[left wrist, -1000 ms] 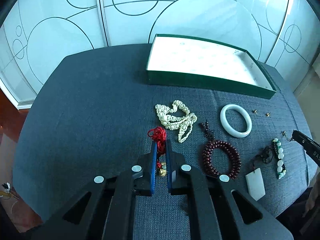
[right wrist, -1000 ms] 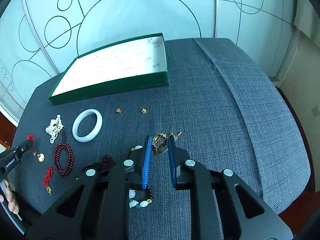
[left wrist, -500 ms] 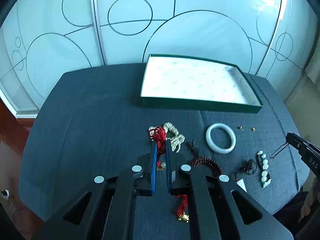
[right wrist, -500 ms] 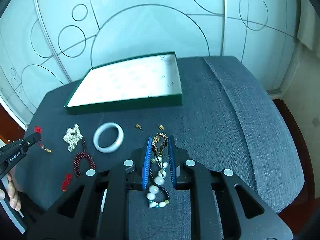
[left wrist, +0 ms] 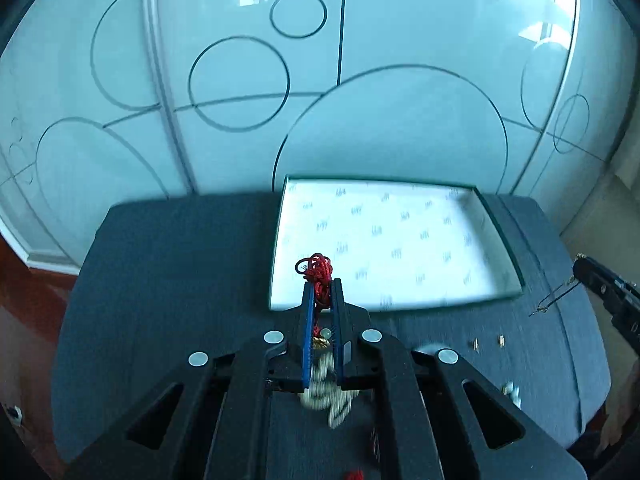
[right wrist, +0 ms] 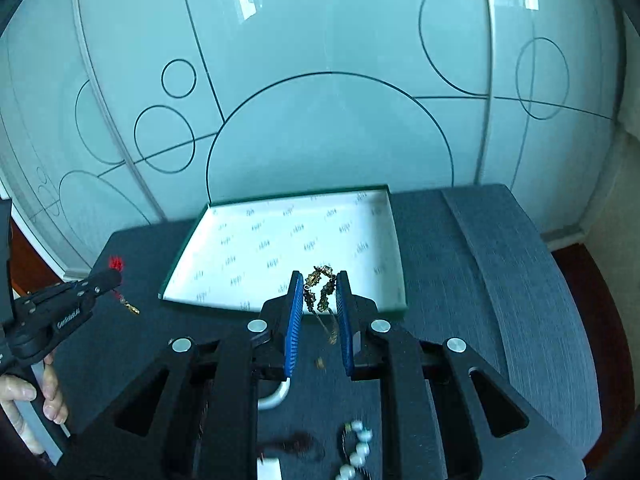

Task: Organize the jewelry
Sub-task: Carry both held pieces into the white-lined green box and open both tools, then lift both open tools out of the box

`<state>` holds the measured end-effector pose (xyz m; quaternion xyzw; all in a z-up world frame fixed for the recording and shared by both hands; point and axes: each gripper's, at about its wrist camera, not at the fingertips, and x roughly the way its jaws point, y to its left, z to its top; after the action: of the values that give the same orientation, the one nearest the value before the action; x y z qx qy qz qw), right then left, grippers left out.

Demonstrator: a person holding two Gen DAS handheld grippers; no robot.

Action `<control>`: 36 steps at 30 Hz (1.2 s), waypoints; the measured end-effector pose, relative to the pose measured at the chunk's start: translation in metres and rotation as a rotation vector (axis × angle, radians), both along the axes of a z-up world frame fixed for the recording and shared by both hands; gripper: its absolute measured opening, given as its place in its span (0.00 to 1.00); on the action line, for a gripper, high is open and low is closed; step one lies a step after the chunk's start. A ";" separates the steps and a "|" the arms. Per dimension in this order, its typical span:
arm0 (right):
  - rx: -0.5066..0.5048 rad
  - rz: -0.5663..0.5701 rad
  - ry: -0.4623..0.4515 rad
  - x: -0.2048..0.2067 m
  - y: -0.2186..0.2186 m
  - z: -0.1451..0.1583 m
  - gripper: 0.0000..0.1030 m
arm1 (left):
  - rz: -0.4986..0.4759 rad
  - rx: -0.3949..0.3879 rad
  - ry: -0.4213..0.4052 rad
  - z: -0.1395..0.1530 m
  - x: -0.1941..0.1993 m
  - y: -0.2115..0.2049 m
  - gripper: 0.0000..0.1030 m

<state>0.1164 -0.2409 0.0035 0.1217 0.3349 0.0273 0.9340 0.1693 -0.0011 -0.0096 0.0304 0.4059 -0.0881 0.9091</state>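
A red cord (left wrist: 318, 276) and a gold chain (right wrist: 320, 286) are being held pinched in the left hand-held gripper (left wrist: 320, 292) and right hand-held gripper (right wrist: 318, 292), the tray (right wrist: 396, 240) lying just ahead by the counter's far edge.

Motion blur smears the pearl strand (left wrist: 326, 392) lying partly hidden beneath the left gripper (left wrist: 321, 312). Only an arc of the white bangle (right wrist: 274, 396) shows under the right gripper (right wrist: 320, 300). The white pendant (right wrist: 269, 469) is cut off by the bottom edge, and two small gold pieces (left wrist: 488, 342) are too tiny to identify.

Woven matt cloth (left wrist: 168, 280) under glossy paper-lined box (left wrist: 400, 240)
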 end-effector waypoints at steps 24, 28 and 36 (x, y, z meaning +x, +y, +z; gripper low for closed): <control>-0.015 -0.026 0.238 0.156 0.006 -0.115 0.39 | 0.002 0.113 0.149 -0.128 0.144 -0.044 0.50; -0.015 -0.021 0.214 0.149 0.007 -0.106 0.41 | 0.000 0.110 0.133 -0.122 0.137 -0.042 0.64; -0.005 -0.007 0.137 0.104 0.000 -0.067 0.41 | 0.015 0.077 0.087 -0.074 0.095 -0.021 0.72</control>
<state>0.2200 -0.2410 -0.0640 0.1219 0.3978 0.0146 0.9092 0.2642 -0.0217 -0.0833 0.0587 0.4486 -0.0669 0.8893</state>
